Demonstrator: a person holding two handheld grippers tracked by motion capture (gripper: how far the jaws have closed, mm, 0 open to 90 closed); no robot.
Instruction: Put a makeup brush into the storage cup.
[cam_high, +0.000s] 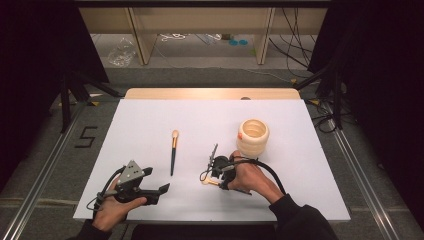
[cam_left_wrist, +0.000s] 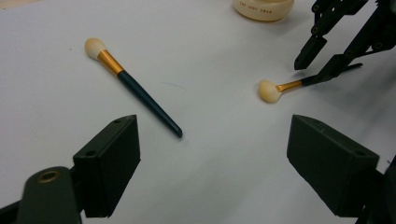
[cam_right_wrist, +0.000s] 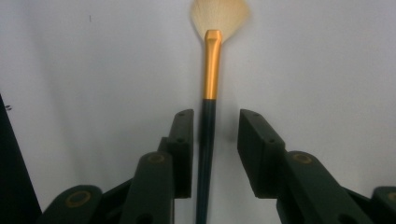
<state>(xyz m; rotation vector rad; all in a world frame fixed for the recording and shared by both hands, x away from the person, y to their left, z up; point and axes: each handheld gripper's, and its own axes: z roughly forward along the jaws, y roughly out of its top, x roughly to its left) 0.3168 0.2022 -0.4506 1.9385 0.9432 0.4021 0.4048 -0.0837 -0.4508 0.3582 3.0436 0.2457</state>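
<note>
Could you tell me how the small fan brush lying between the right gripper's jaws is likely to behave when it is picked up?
The fan brush looks stiff and light: a thin dark handle with a gold ferrule. Its narrow handle may slip or pivot between the right gripper jaws, which stand apart from it on at least one side. The soft bristles would probably bend if pressed.

White table (cam_high: 150, 125), grey floor (cam_high: 200, 77), wooden shelving (cam_high: 145, 35) behind.

Fan brush (cam_right_wrist: 208, 98): cream bristles, gold ferrule, dark handle
</note>
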